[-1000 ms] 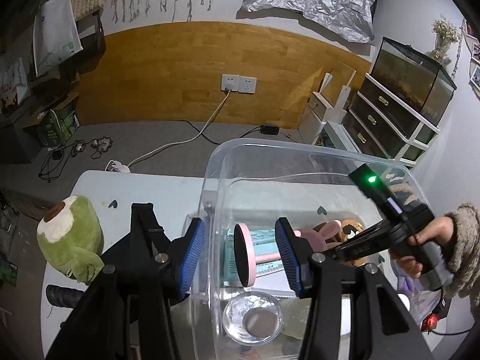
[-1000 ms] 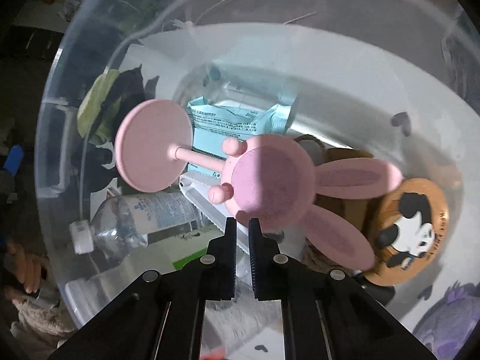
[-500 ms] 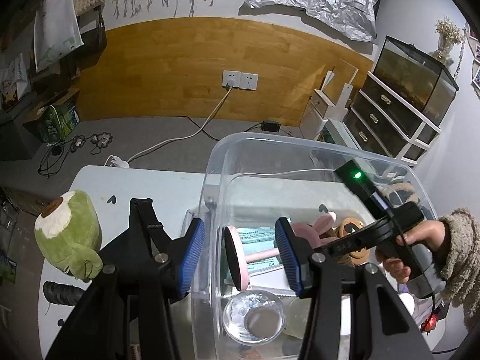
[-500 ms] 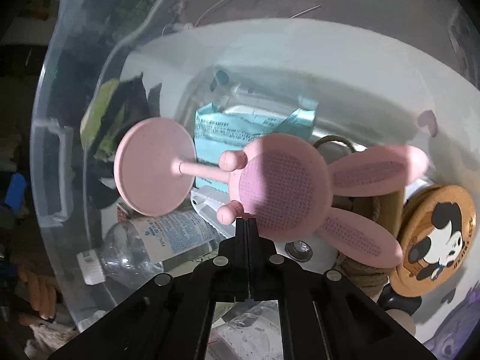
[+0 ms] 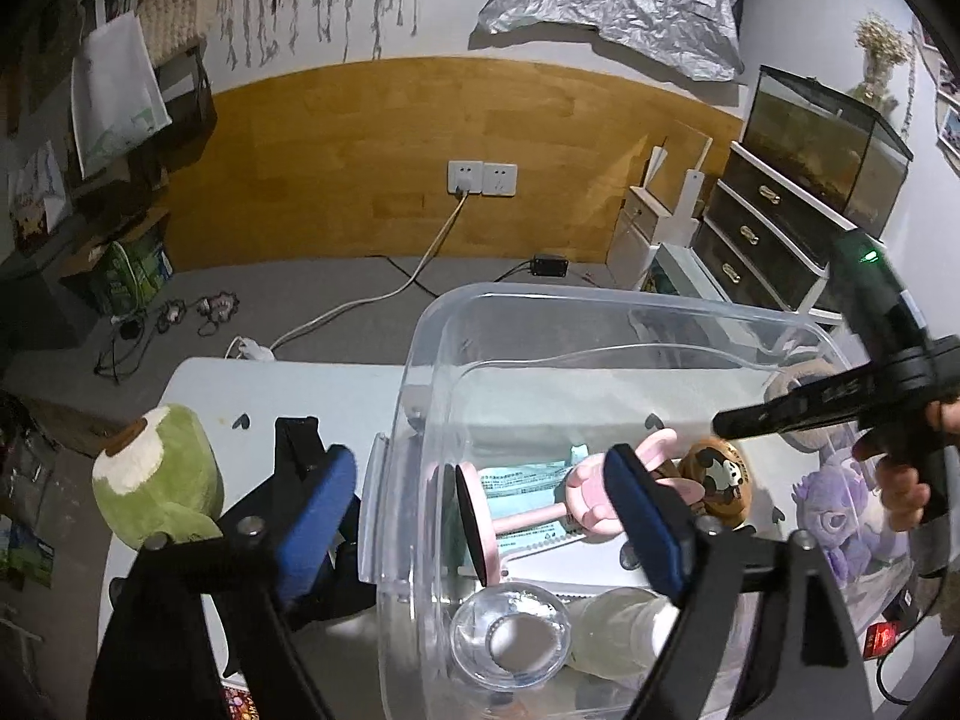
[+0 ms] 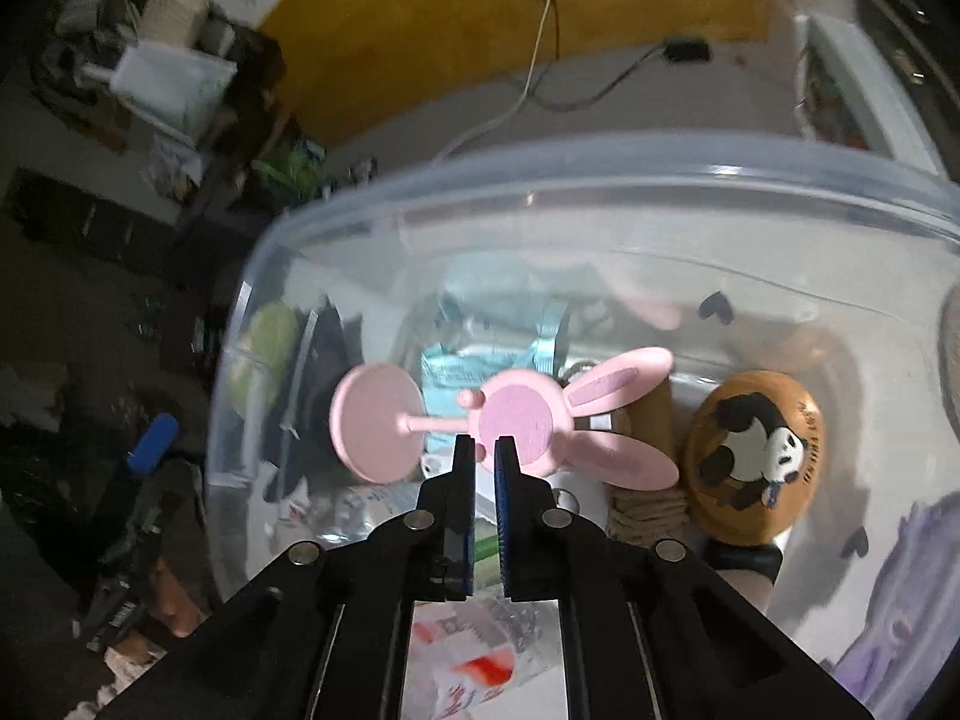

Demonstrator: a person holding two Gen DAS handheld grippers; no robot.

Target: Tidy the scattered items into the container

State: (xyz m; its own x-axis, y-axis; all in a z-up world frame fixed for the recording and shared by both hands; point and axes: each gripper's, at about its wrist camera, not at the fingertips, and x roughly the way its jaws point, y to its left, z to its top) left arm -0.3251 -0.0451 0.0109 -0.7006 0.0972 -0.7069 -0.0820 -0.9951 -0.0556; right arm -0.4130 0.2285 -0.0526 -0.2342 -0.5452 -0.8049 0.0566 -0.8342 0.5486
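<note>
A clear plastic bin [image 5: 456, 312] stands on the white table [image 5: 288, 390]. In it lie a pink bunny stand [image 5: 576, 495], a teal packet [image 5: 516, 480], a brown panda disc [image 5: 720, 474] and a clear bottle [image 5: 522, 630]. My left gripper [image 5: 474, 522] is open and empty, straddling the bin's left wall. My right gripper [image 6: 485, 456] is above the bin, jaws nearly closed with a narrow gap, holding nothing; the bunny stand [image 6: 510, 414] lies below it, with the panda disc [image 6: 756, 456] to the right.
A green coconut plush [image 5: 156, 480] sits on the table left of the bin. A purple plush [image 5: 840, 516] lies beyond the bin's right wall. A black cloth lies under my left gripper. Floor cables and drawers stand behind.
My right gripper has let go of the pink bunny stand, risen out of the bin and drawn back. The stand now rests in the bin. My left gripper barely moved.
</note>
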